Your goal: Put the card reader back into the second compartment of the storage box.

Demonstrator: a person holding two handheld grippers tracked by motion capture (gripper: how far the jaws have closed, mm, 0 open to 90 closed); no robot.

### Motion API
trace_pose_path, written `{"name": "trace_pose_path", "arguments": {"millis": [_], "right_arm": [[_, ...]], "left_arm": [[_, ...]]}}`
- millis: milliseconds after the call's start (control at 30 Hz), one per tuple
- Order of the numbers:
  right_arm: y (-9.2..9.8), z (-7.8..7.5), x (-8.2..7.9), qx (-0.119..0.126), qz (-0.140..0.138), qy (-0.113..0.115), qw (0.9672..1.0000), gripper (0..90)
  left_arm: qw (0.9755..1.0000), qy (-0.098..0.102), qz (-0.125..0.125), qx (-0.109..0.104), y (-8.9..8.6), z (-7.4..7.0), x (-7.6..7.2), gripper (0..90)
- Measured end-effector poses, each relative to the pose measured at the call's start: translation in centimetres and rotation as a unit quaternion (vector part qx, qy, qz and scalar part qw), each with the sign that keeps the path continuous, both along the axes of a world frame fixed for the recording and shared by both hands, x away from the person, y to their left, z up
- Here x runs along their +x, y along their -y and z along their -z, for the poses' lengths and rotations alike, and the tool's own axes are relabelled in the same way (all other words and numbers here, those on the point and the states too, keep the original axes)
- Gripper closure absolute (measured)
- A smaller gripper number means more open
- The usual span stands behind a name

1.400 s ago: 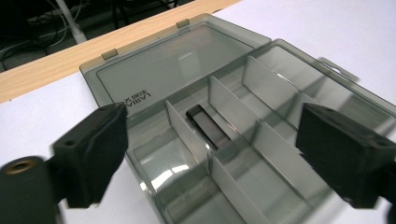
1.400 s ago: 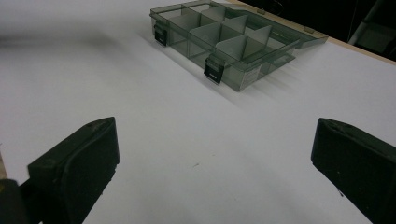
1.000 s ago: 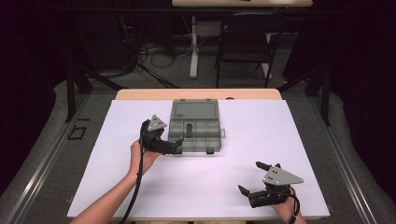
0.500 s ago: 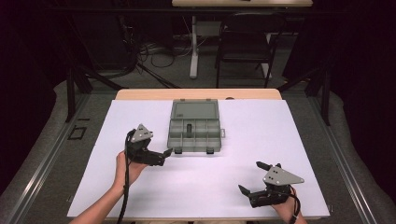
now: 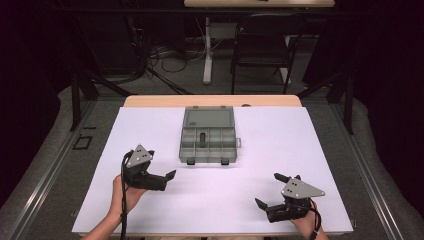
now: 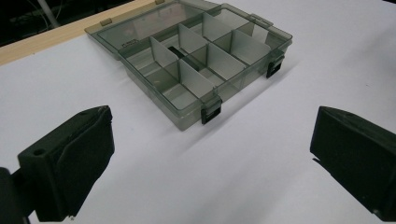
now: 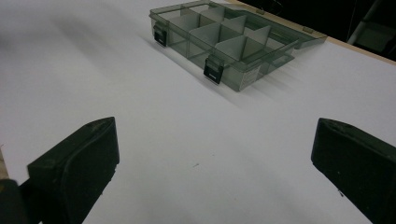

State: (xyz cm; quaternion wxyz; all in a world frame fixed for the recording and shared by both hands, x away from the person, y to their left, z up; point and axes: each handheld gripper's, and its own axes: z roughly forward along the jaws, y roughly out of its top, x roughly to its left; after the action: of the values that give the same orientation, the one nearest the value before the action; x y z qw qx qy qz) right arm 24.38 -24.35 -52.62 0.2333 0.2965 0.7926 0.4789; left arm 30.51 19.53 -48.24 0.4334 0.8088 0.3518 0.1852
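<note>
The small dark item (image 5: pixel 202 139) in the middle compartment of the box (image 5: pixel 207 135) is too small to be identified. In the left gripper view it is partly hidden by a divider (image 6: pixel 164 52).

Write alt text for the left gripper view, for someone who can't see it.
An open, smoke-grey clear plastic compartment box with two black latches lies on a white table, its lid folded flat behind it. In the foreground the left claw is open and holds nothing.
</note>
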Motion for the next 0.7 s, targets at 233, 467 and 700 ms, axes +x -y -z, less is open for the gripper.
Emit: {"name": "trace_pose_path", "arguments": {"millis": [233,467,700], "right_arm": [[0.0,0.0,0.0,0.001,0.0,-0.001,1.0,0.5],[0.1,0.0,-0.1,0.001,-0.001,0.0,1.0,0.5],[0.1,-0.1,-0.1,0.001,0.001,0.001,1.0,0.5]], "left_arm": [[1.0,0.008,0.0,-0.002,-0.6,0.4,-1.6,0.0],[1.0,0.009,-0.001,-0.004,-1.3,1.3,-2.9,0.0],[1.0,0.002,-0.007,-0.006,-2.0,2.3,-4.0,0.0]]}}
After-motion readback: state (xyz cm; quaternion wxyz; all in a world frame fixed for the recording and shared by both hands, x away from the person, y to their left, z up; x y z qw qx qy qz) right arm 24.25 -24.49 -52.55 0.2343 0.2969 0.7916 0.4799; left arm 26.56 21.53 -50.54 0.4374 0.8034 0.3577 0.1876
